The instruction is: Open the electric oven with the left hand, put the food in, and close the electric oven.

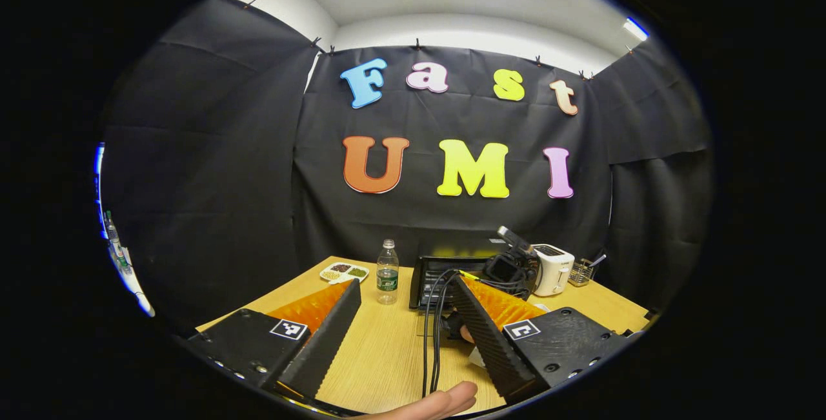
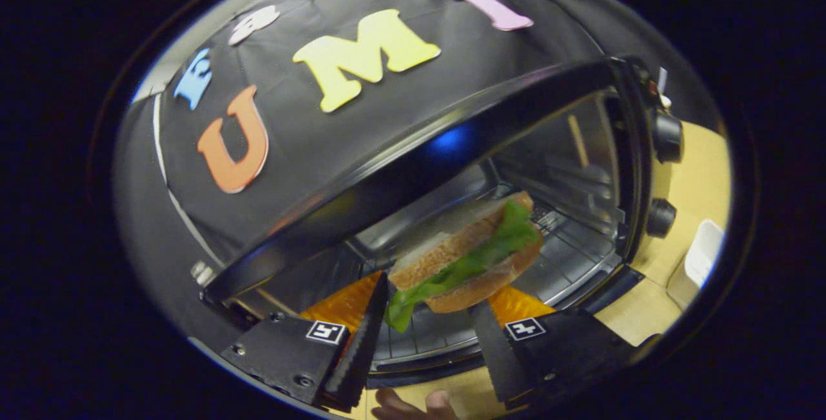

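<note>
Right gripper view: the right gripper is holding a sandwich between its two fingers, just inside the open electric oven above the wire rack. Left gripper view: the left gripper is hovering with its fingers spread wide and holding nothing above the tabletop, near a water bottle, a toaster and a divided dish.

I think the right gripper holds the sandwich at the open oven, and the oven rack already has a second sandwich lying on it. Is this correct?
Not quite. In the right gripper view the metal wire rack inside the black electric oven carries no second sandwich. The rest holds: the right gripper holds the toasted bread sandwich with green lettuce at the open oven.
</note>
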`<state>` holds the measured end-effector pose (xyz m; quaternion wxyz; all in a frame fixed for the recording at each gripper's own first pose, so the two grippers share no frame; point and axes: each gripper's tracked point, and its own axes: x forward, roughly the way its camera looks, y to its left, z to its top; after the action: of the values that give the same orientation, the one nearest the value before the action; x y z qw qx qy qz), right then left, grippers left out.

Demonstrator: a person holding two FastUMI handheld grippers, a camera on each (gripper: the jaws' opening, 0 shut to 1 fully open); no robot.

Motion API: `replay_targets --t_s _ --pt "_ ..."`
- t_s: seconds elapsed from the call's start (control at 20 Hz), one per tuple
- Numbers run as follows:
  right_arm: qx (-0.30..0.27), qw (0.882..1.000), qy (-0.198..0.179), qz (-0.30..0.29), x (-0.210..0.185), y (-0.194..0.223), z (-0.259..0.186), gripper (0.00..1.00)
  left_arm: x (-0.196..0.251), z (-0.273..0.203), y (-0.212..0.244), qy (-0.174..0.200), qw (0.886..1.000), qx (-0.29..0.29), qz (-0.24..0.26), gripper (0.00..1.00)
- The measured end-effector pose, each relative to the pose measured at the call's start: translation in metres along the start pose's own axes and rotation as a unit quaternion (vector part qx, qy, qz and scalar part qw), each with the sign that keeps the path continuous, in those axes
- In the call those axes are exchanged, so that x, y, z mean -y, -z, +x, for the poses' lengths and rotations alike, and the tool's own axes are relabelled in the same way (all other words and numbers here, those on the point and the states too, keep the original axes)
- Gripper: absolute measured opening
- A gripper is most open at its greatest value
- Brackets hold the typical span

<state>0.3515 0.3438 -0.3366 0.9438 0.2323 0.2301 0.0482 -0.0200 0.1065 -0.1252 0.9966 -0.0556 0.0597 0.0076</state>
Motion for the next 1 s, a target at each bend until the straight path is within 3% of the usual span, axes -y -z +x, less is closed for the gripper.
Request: replay_targets --t_s 0.15,0.35,0.5,0.7,1.0 --pt "-0.037 0.994 0.006 -0.103 -0.008 0.012 -0.001 0.85 -0.005 -0.002 0.002 -0.004 1.0 -0.001 -0.001 0.94" --pt "-0.109 0.974 -0.002 -0.198 -0.009 0.036 -0.014 0.9 -0.012 -0.004 0.002 -0.015 1.0 -0.001 -0.007 0.94" --pt "-0.161 0.965 -0.007 -0.205 -0.007 0.046 -0.031 0.9 -0.012 -0.007 0.001 -0.016 1.0 0.0 -0.008 0.94" --pt "-0.189 0.958 -0.006 -0.215 0.005 0.041 -0.056 0.9 -0.011 -0.014 -0.002 -0.017 1.0 0.003 -0.002 0.94" --pt "-0.185 0.961 -0.046 -0.201 0.007 0.017 -0.111 0.89 -0.009 -0.016 -0.009 -0.023 1.0 0.007 0.003 0.94"
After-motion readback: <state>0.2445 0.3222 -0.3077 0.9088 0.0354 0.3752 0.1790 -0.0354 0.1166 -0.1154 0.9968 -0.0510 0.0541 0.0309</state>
